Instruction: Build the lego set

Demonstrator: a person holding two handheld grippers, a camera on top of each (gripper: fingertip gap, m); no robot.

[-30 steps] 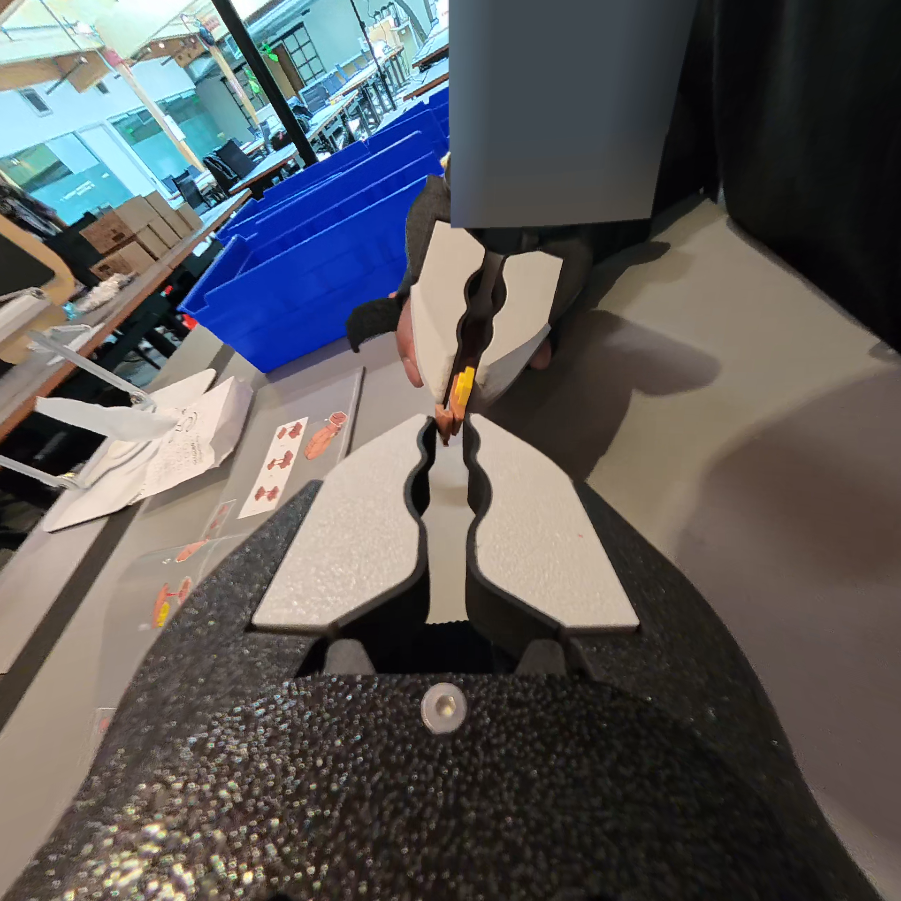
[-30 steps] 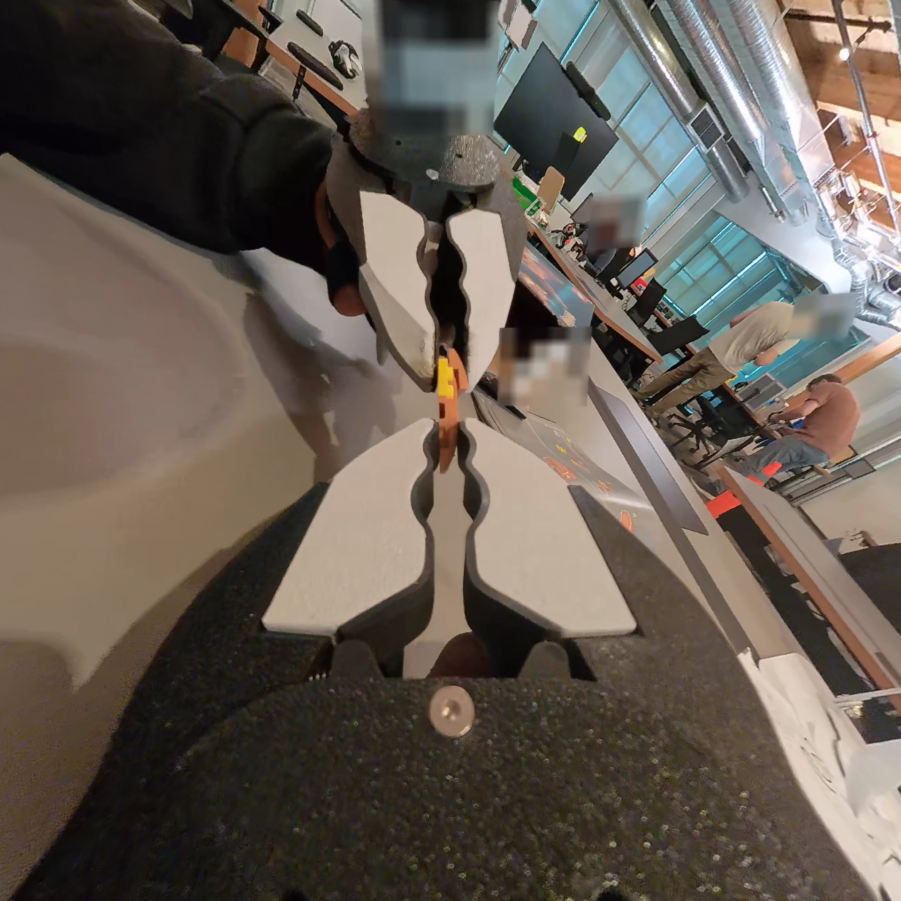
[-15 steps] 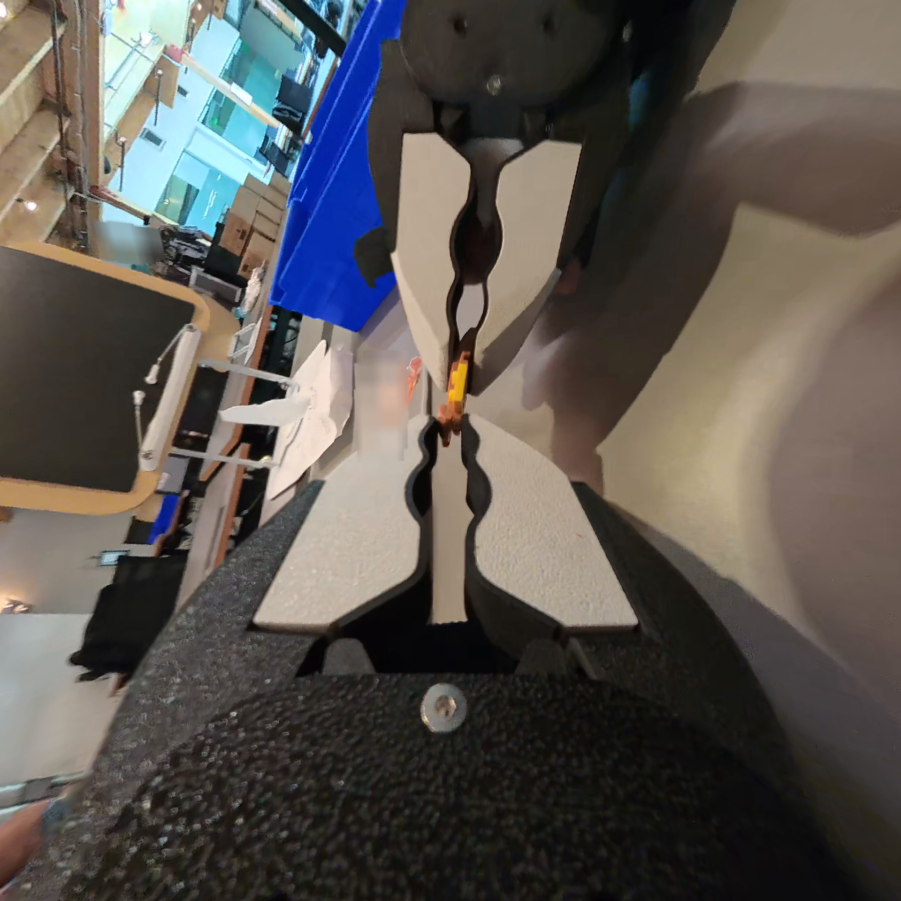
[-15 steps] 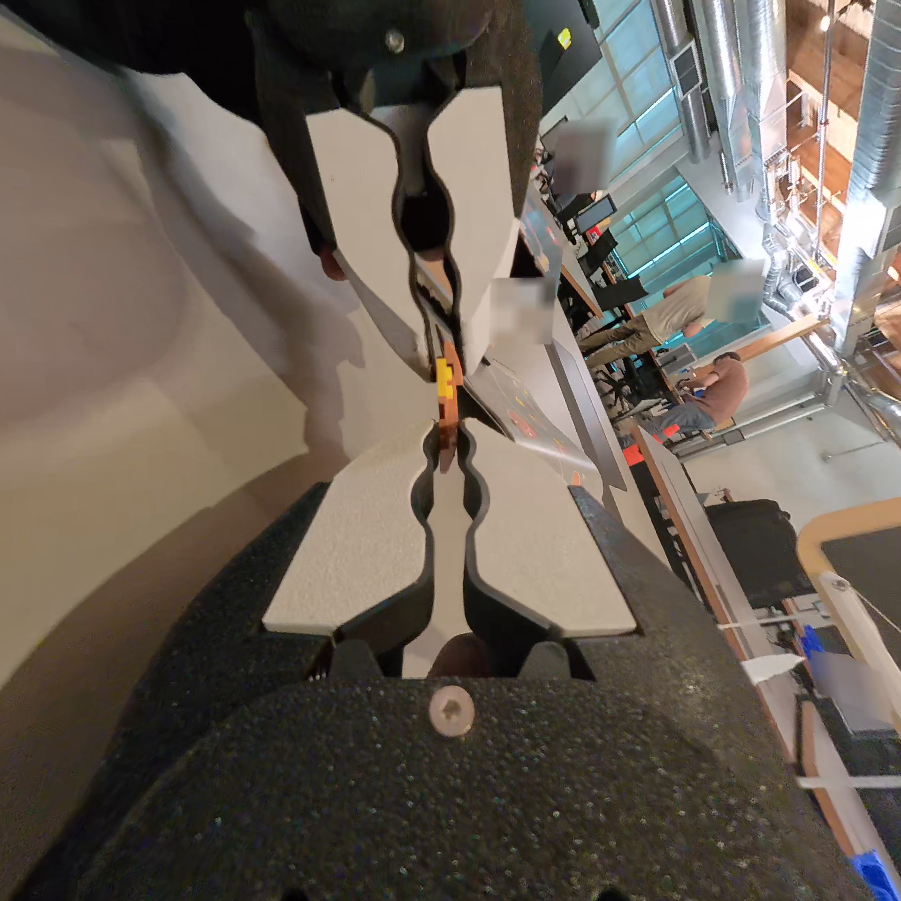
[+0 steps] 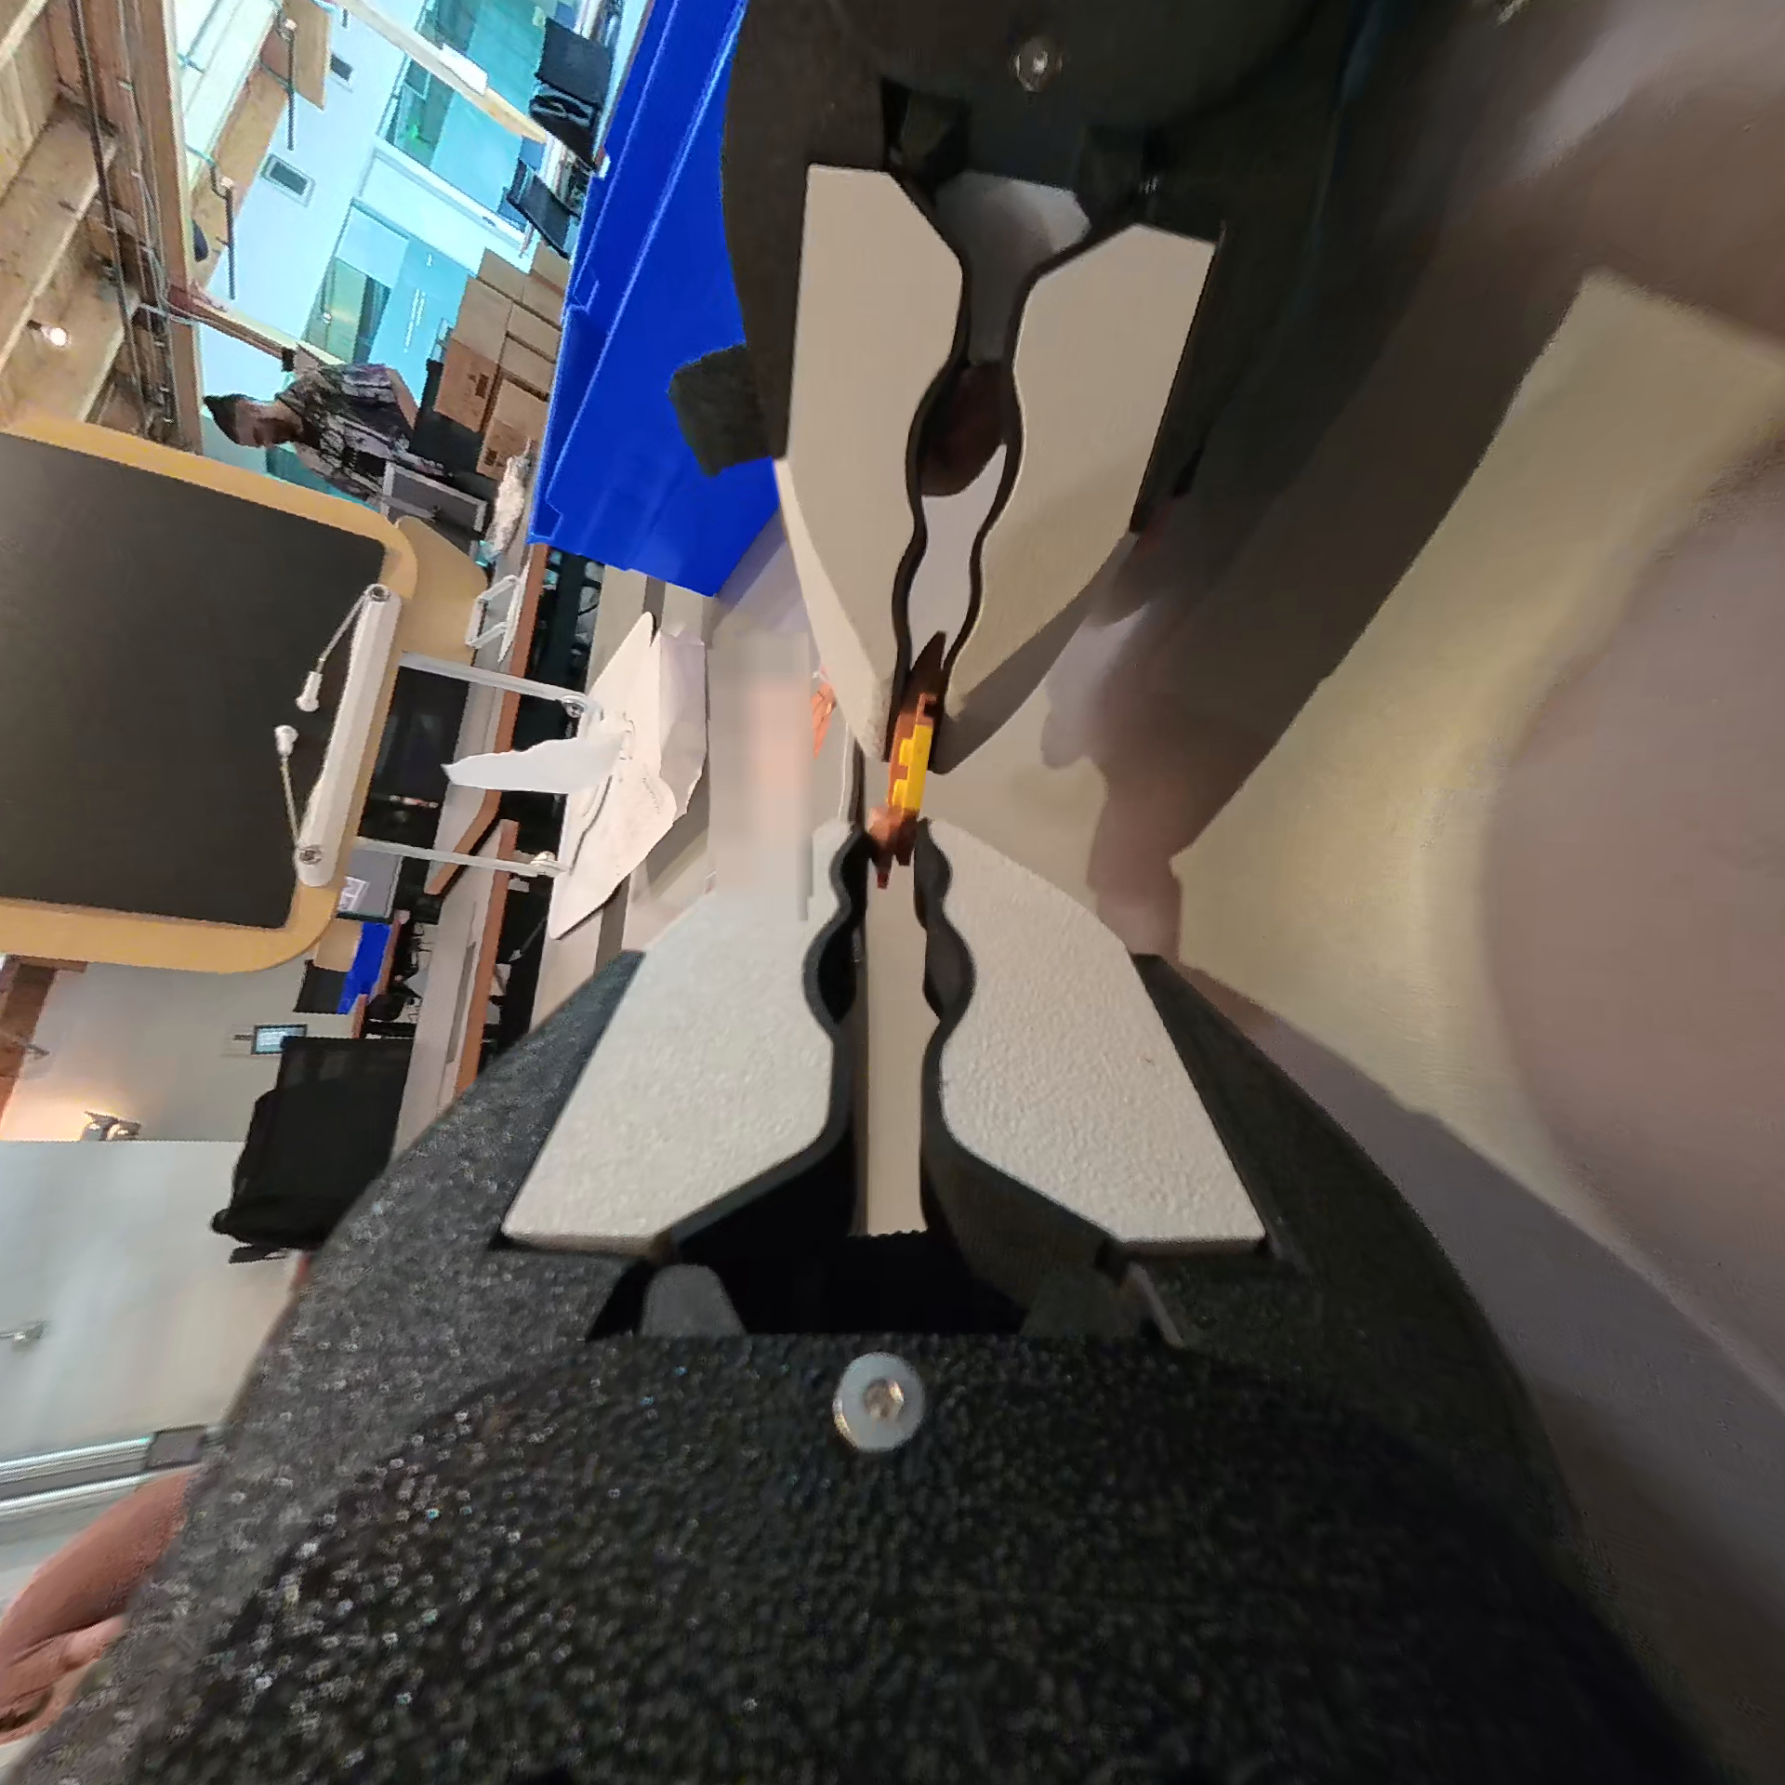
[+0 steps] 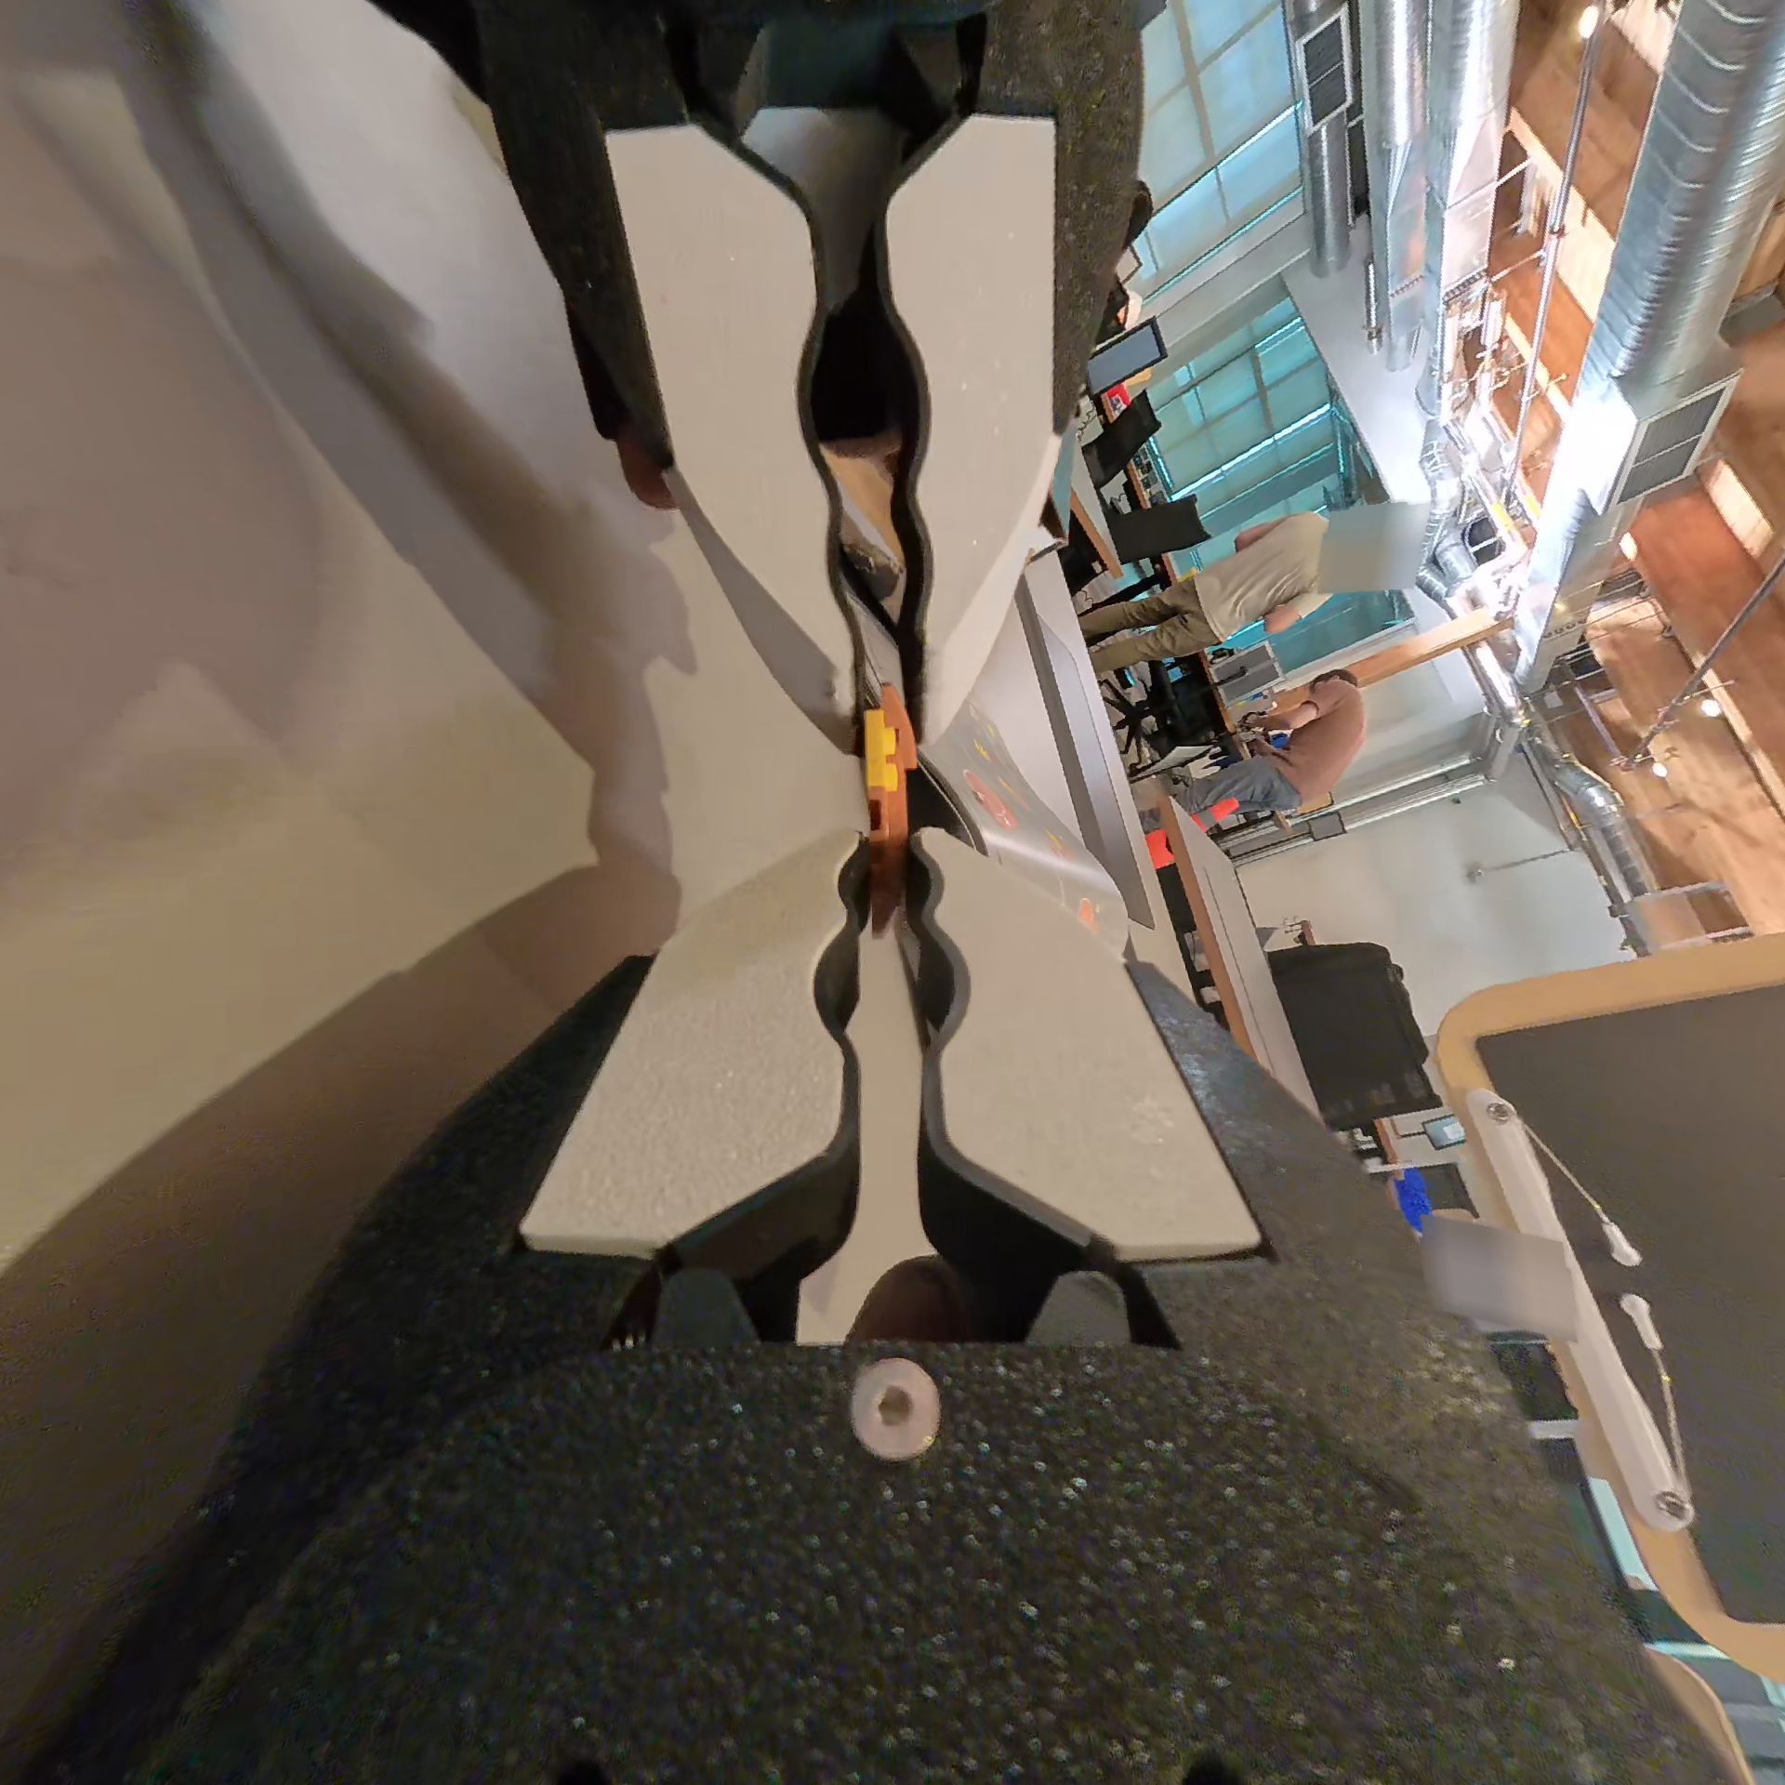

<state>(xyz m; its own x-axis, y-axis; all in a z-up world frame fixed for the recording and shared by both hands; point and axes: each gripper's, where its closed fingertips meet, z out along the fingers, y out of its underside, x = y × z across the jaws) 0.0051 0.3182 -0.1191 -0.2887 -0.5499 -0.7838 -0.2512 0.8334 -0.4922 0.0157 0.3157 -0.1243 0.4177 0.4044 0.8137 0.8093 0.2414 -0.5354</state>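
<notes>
Facing each other tip to tip, the two claws shared one small toy-brick piece, held up in the air over the pale grey worktop [image 5: 1449,676]. The piece [image 5: 908,773] was made of a thin brown plate with a yellow brick [image 6: 879,746] stuck on one side. Its long side ran straight from one claw to the other, so one end pointed into each claw.

The left claw [image 5: 893,845] was closed on the brown end, and its dark pads squeezed that end from both sides. The right claw [image 6: 887,874] was closed on the other brown end in the same way, with its pads [image 6: 850,884] tight against the thin plate. The yellow brick sat in the middle stretch, near the far claw in each view.

Beside the claws, on the worktop, lay a clear sheet with small red and orange pictures [image 6: 1024,802]. Blue bins [image 5: 637,386] stood farther back, and some white paper [image 5: 628,763] lay near them. A person sat at a far table [image 6: 1304,744].
</notes>
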